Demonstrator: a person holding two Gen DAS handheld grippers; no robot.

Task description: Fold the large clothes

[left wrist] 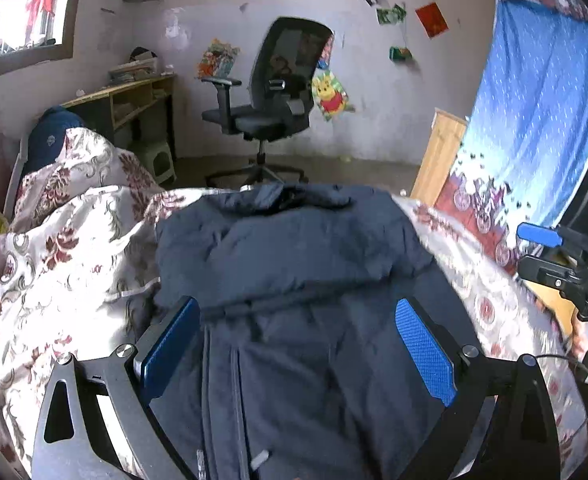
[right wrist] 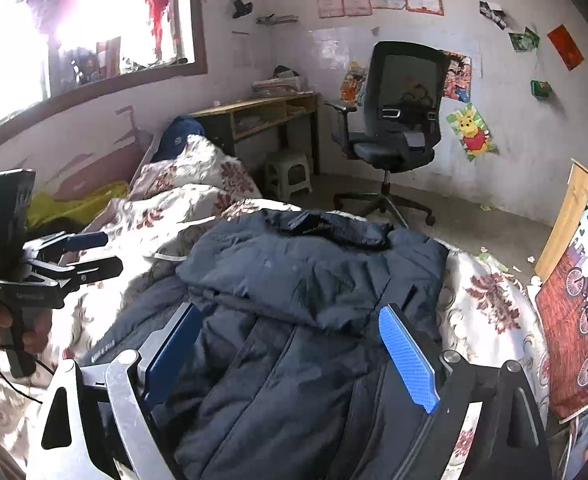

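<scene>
A large dark navy padded jacket (left wrist: 294, 264) lies on a bed covered by a white and red floral quilt (left wrist: 66, 264), collar at the far end, upper part folded over the lower part. My left gripper (left wrist: 297, 312) is open, its blue pads spread above the jacket's lower half, holding nothing. My right gripper (right wrist: 290, 320) is also open above the jacket (right wrist: 313, 276), empty. In the right wrist view the left gripper (right wrist: 94, 252) shows at the left over the quilt (right wrist: 489, 312). In the left wrist view the right gripper (left wrist: 541, 236) shows at the right edge.
A black office chair (left wrist: 270, 92) stands on the floor beyond the bed. A wooden desk (left wrist: 130, 96) and a small stool (right wrist: 290, 172) are at the back left. A blue patterned cloth (left wrist: 533, 120) hangs at the right. A yellow item (right wrist: 78, 204) lies by the wall.
</scene>
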